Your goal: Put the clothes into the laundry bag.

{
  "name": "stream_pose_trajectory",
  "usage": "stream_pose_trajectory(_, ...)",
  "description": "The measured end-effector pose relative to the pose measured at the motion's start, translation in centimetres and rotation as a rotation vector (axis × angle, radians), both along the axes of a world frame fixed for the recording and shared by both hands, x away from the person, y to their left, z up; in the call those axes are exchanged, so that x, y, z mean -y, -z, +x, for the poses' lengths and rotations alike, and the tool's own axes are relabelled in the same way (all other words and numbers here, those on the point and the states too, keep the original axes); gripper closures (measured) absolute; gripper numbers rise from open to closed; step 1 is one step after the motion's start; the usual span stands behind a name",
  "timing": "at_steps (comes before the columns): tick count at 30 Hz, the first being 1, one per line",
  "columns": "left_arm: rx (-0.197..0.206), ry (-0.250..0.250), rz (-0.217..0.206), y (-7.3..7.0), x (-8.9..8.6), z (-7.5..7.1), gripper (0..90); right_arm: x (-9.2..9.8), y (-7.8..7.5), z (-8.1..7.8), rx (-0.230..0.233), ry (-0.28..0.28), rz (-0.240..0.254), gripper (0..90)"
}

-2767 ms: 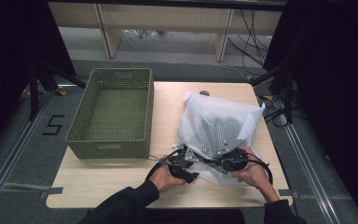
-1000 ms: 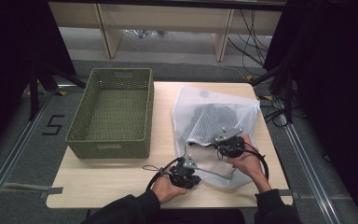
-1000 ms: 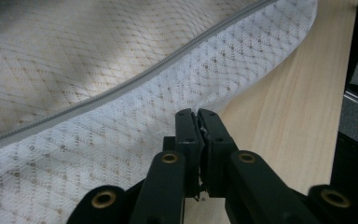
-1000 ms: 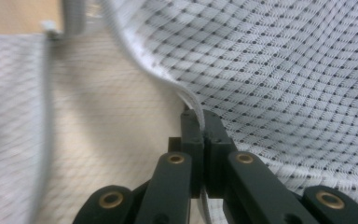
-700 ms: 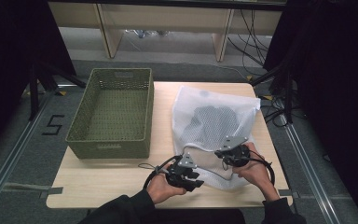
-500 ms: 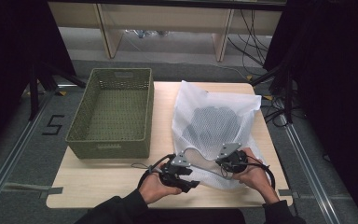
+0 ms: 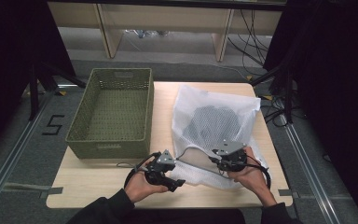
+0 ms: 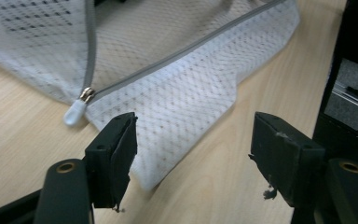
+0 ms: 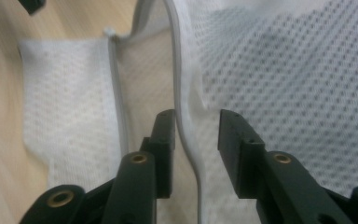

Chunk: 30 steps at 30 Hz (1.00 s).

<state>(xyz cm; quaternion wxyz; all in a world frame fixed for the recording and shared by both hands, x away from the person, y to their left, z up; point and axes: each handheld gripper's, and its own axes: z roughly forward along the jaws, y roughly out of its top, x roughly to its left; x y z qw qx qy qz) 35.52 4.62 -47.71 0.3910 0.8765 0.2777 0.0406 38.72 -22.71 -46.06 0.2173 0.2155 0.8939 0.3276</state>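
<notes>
The wooden table carries two large items: an olive mesh basket on the left half, standing empty, and a white mesh laundry bag flat on the right half with a dark bundle of contents visible through the fabric. The bag's zippered mouth is turned toward the person's edge, presumably so that both tools can work the opening; the basket is set just beside it, probably as the destination for what is inside, though that is a judgement. In the high view the grey zipper edge is seen running between the two tools, but jaw spacing cannot be read there. The left gripper is recorded with its jaws wide apart, having just been opening; a corner of the bag lies on the table under the gap, touched by neither pad, so nothing is held. The left gripper view also gives the zipper slider with its white pull tab at the closed end of the parted track, too small to make out from above. The right gripper has jaws partly apart, also just opened; the upper zipper tape stands loosely between them, apparently unpinched. The lower tape lies flat beside it.
</notes>
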Motion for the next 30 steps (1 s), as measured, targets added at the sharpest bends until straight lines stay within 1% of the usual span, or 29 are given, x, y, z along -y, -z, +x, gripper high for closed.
stream_pose_trajectory(1, 0.002, 0.006, 0.000, 0.0, -0.1, 0.1, 30.8, -0.3, 0.0, 0.0, 0.002, 0.009, 0.006, 66.1)
stream_pose_trajectory(2, 0.009, 0.005, 0.001, 0.0, -0.1, 0.1, 30.9, -0.6, 0.1, 0.0, -0.014, 0.006, 0.005, 64.8)
stream_pose_trajectory(3, 0.000, 0.000, -0.007, 0.1, -0.1, 0.1, 30.8, -1.2, 0.3, 0.2, -0.012, -0.007, -0.003, 65.1)
stream_pose_trajectory(4, 0.000, 0.003, -0.003, 0.1, -0.1, 0.1, 30.8, -1.4, 0.4, 0.3, -0.001, -0.013, -0.006, 66.9)
stream_pose_trajectory(5, 0.002, 0.006, -0.001, 0.1, -0.2, 0.1, 30.8, -1.8, 0.4, 0.5, 0.003, -0.015, 0.002, 70.1)
stream_pose_trajectory(6, 0.004, 0.019, 0.007, 0.0, -0.3, 0.1, 30.8, -2.2, 0.4, 0.5, 0.008, -0.025, 0.002, 73.7)
stream_pose_trajectory(7, -0.001, 0.003, 0.000, 0.1, -0.3, 0.1, 30.8, -2.7, 0.3, 0.6, 0.024, -0.048, 0.002, 79.1)
stream_pose_trajectory(8, 0.004, 0.009, -0.002, 0.0, -0.3, 0.1, 30.8, -2.9, 0.3, 0.7, 0.018, -0.066, -0.002, 81.2)
stream_pose_trajectory(9, 0.002, 0.010, 0.001, 0.0, -0.5, 0.2, 30.6, -3.3, 0.3, 0.7, 0.006, -0.103, -0.023, 86.4)
stream_pose_trajectory(10, -0.004, -0.009, -0.003, 0.0, -0.5, 0.1, 30.2, -3.7, 0.6, 0.6, 0.000, -0.090, -0.046, 90.0)
stream_pose_trajectory(11, -0.002, -0.004, 0.005, 0.0, -0.6, 0.2, 30.0, -3.9, 1.0, 0.6, -0.027, -0.093, -0.087, 90.0)
stream_pose_trajectory(12, -0.010, -0.007, 0.002, 0.2, -0.7, 0.3, 30.1, -4.1, 1.5, 0.6, -0.042, -0.097, -0.119, 90.0)
stream_pose_trajectory(13, -0.005, -0.007, 0.008, 0.1, -0.8, 0.2, 30.1, -4.1, 2.0, 0.6, -0.071, -0.090, -0.135, 90.0)
stream_pose_trajectory(14, 0.004, -0.003, 0.013, 0.1, -0.8, 0.2, 30.1, -4.0, 2.4, 0.8, -0.090, -0.092, -0.148, 90.0)
stream_pose_trajectory(16, 0.000, -0.004, 0.000, 0.0, -0.9, 0.1, 30.1, -3.8, 2.8, 1.0, -0.109, -0.097, -0.149, 90.0)
stream_pose_trajectory(17, 0.001, 0.002, 0.011, 0.0, -1.1, 0.1, 30.0, -3.7, 3.1, 1.0, -0.126, -0.100, -0.149, 90.0)
stream_pose_trajectory(18, -0.010, -0.006, 0.006, 0.1, -1.2, 0.0, 30.0, -3.6, 3.1, 1.0, -0.139, -0.101, -0.160, 90.0)
stream_pose_trajectory(19, -0.004, -0.010, 0.005, 0.0, -1.3, 0.0, 29.9, -3.4, 3.5, 1.1, -0.145, -0.111, -0.156, 90.0)
stream_pose_trajectory(20, -0.009, -0.013, 0.016, 0.1, -1.5, 0.0, 29.8, -3.3, 3.5, 1.0, -0.171, -0.090, -0.128, 90.0)
stream_pose_trajectory(21, -0.012, -0.011, 0.018, 0.1, -1.6, 0.0, 29.8, -3.2, 3.6, 1.0, -0.143, -0.092, -0.124, 90.0)
stream_pose_trajectory(22, -0.020, -0.006, 0.016, 0.2, -1.8, -0.1, 29.6, -3.1, 3.5, 1.0, -0.167, -0.083, -0.120, 87.9)
stream_pose_trajectory(23, -0.023, -0.017, 0.008, 0.2, -1.8, -0.2, 29.6, -2.9, 3.5, 1.0, -0.164, -0.064, -0.107, 82.5)
stream_pose_trajectory(24, -0.025, -0.023, 0.010, 0.2, -2.0, -0.3, 29.6, -2.7, 3.4, 1.0, -0.175, -0.050, -0.088, 79.9)
stream_pose_trajectory(25, -0.017, 0.001, 0.034, 0.1, -2.2, -0.2, 29.4, -2.4, 3.1, 0.9, -0.184, -0.030, -0.062, 76.7)
stream_pose_trajectory(26, -0.014, -0.006, 0.033, 0.2, -2.2, -0.2, 29.3, -2.1, 2.8, 0.9, -0.178, -0.022, -0.035, 73.2)
stream_pose_trajectory(27, -0.017, -0.002, 0.028, 0.2, -2.2, -0.3, 29.0, -1.7, 2.6, 1.0, -0.137, -0.044, -0.008, 67.6)
stream_pose_trajectory(28, -0.022, -0.002, 0.017, 0.3, -2.2, -0.3, 28.9, -1.3, 2.1, 0.8, -0.135, -0.013, 0.027, 62.0)
stream_pose_trajectory(29, -0.022, -0.002, 0.016, 0.3, -2.2, -0.4, 28.8, -0.9, 1.7, 0.7, -0.140, -0.012, 0.053, 56.5)
stream_pose_trajectory(30, -0.022, -0.007, 0.016, 0.3, -2.2, -0.5, 28.5, -0.5, 1.5, 0.6, -0.151, 0.005, 0.075, 52.4)
